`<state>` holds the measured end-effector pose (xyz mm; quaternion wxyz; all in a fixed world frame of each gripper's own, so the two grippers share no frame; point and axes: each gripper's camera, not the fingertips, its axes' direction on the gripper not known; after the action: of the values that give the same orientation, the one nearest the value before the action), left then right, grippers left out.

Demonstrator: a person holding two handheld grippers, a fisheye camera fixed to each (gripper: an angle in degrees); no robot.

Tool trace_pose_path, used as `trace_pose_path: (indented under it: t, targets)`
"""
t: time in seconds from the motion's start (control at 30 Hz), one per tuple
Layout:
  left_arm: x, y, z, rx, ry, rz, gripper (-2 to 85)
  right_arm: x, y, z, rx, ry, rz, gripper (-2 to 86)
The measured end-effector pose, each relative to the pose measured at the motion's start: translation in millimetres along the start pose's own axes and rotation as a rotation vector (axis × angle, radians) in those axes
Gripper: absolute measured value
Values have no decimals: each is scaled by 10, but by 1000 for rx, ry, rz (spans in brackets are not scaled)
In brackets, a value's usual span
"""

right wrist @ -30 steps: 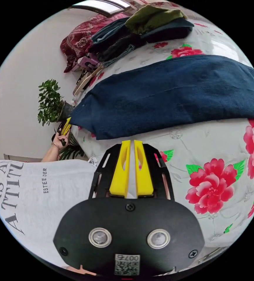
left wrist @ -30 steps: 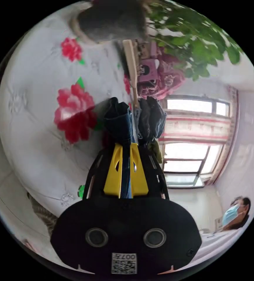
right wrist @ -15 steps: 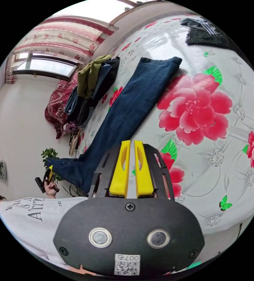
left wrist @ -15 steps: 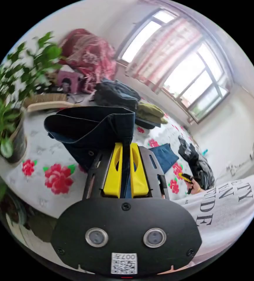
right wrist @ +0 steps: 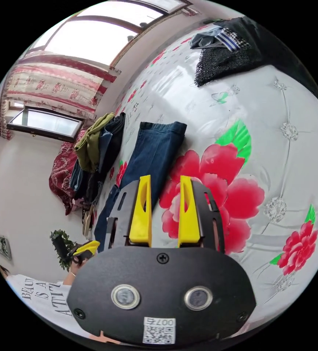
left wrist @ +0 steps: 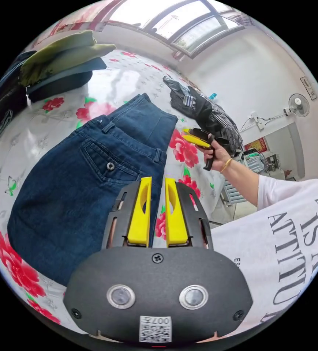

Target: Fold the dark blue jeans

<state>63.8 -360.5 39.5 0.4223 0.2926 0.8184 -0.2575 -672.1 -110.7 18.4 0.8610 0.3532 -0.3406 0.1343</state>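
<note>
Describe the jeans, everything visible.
The jeans are dark blue denim, folded once so the waistband lies over the leg hems. They lie flat on the floral bedspread. Belt loops, a buttoned back pocket and seams show. In the right gripper view the hems lie squared. Both hand-held grippers, left and right, are open and hold nothing.

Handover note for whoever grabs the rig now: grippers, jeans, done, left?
Left hand-held gripper: jaws apart, holding nothing, above the waistband.
Right hand-held gripper: jaws apart, holding nothing, over the bedspread beside the leg.
Dark blue denim jeans: lying on the white floral quilted bedspread, waistband folded over onto the legs, hems poking out beyond it.
Done: apparently one lengthwise fold and one end-to-end fold.
Left: probably one more fold, then onto the stack of folded clothes.
</note>
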Motion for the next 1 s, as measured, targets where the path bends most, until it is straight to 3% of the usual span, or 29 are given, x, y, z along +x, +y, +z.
trace_pose_path:
  t: [0.1,0.27,0.4,0.5,0.6,0.67,0.77,0.9,0.93,1.0]
  targets:
    - [-176,224,-139,0,-55,-80,55,223,-212,31,34,16,37,86]
    - [-716,983,-677,124,-79,-416,51,420,-514,255,83,-146,98,56]
    - [-897,1490,-939,229,-146,-600,53,307,-714,445,-37,-252,108,34]
    - [-1047,1796,-1054,315,-114,-721,58,-375,-727,313,-67,-273,-164,35]
    - [-1168,1985,-1121,373,-93,-791,62,-1448,-372,162,-172,-267,-619,43]
    - [-1277,2060,-1144,398,-64,-806,71,-2207,236,165,-314,-318,-974,48]
    - [-1446,2137,-1142,436,-11,-826,82,-2701,1140,539,-570,-349,-1224,53]
    - [-1613,2244,-1112,478,56,-839,90,-2533,2101,1442,-835,-165,-1199,65]
    - [-1659,2281,-1100,478,67,-842,93,-2380,2307,1717,-931,-39,-1175,69]
    - [-1714,2336,-1111,474,73,-843,96,-2274,2323,1748,-900,-25,-1109,73]
